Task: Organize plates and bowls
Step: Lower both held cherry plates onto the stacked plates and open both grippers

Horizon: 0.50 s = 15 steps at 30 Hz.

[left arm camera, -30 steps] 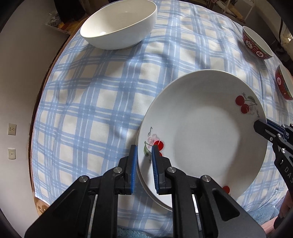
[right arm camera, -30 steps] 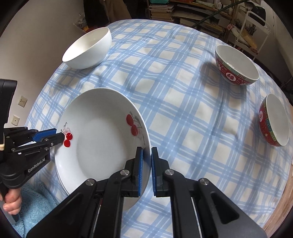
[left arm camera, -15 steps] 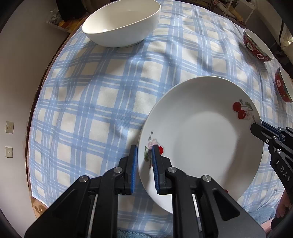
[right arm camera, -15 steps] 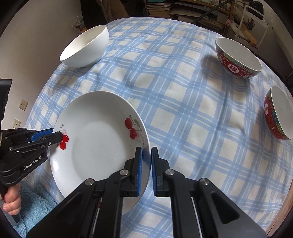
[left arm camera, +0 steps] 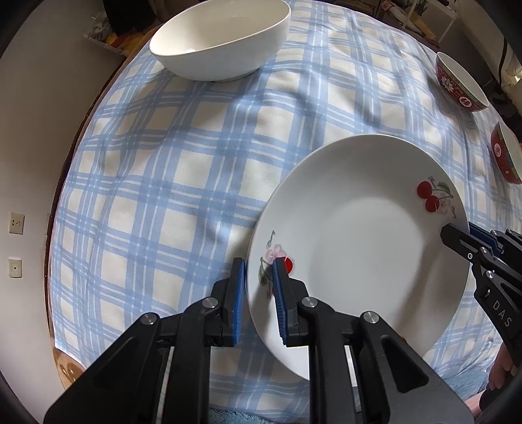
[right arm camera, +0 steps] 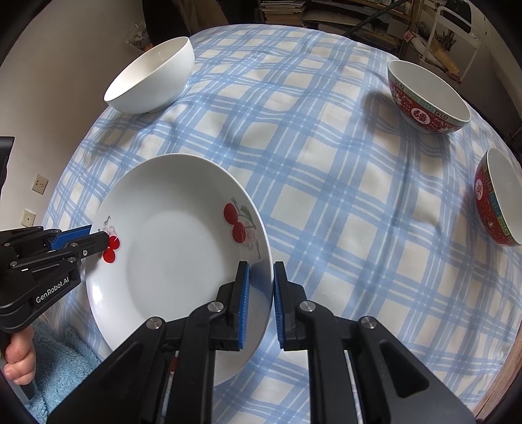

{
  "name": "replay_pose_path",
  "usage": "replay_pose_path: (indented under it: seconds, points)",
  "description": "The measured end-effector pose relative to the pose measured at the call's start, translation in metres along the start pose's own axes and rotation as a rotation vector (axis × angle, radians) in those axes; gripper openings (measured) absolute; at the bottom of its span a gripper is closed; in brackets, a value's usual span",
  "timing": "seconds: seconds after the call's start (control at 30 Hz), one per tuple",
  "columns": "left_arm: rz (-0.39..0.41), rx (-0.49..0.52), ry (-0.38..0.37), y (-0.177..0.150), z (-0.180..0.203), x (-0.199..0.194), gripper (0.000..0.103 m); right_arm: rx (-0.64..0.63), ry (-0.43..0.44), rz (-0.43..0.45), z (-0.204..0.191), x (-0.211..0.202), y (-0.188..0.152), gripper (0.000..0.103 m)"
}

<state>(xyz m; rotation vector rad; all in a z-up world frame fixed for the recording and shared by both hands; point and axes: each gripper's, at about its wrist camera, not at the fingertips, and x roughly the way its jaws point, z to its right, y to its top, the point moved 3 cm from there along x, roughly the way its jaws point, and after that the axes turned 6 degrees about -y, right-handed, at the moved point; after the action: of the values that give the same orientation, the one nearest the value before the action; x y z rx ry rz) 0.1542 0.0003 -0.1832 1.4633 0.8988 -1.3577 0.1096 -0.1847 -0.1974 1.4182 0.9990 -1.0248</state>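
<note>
A white plate with cherry prints (left arm camera: 359,241) (right arm camera: 173,261) hangs above the blue checked tablecloth (left arm camera: 169,169) (right arm camera: 326,202). My left gripper (left arm camera: 257,303) (right arm camera: 94,238) is shut on its left rim. My right gripper (right arm camera: 260,303) (left arm camera: 456,234) is shut on its right rim. A large white bowl (left arm camera: 222,39) (right arm camera: 150,76) stands at the far left. Two red patterned bowls (right arm camera: 427,98) (right arm camera: 499,199) stand at the right; they also show in the left wrist view (left arm camera: 460,84) (left arm camera: 507,156).
The round table's wooden edge (left arm camera: 68,368) shows at the left. A pale wall with sockets (left arm camera: 16,223) lies beyond it. Shelves and a white cart (right arm camera: 453,29) stand behind the table. A blue fleece sleeve (right arm camera: 62,362) is below the plate.
The plate has risen off a second plate under it, held by both grippers, and the table now looks farther away. The lower plate is no longer in view.
</note>
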Motion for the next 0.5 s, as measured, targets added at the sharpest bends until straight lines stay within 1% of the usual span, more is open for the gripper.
replay_pose_path:
  seconds: [0.1, 0.27, 0.37, 0.43, 0.47, 0.5]
  points:
    - [0.006, 0.0, 0.004, 0.0, -0.001, -0.001, 0.019, 0.005, 0.006, -0.003, 0.001, 0.0, 0.0, 0.015]
    - [0.036, -0.008, 0.01, 0.003, -0.006, -0.01, 0.019, -0.021, -0.014, 0.0, -0.001, 0.001, 0.001, 0.016]
    - [0.066, -0.006, 0.028, 0.002, -0.009, -0.018, 0.022, -0.028, -0.021, 0.003, -0.002, 0.0, 0.004, 0.016]
    - [0.079, -0.018, 0.036, 0.004, -0.013, -0.021, 0.027, -0.027, -0.025, 0.012, -0.002, -0.003, 0.005, 0.016]
    - [0.084, -0.028, 0.035, 0.005, -0.016, -0.022, 0.028, -0.027, -0.025, 0.018, -0.002, -0.004, 0.006, 0.017]
    - [0.088, -0.04, 0.032, 0.007, -0.02, -0.024, 0.029, -0.027, -0.025, 0.027, -0.002, -0.006, 0.008, 0.021]
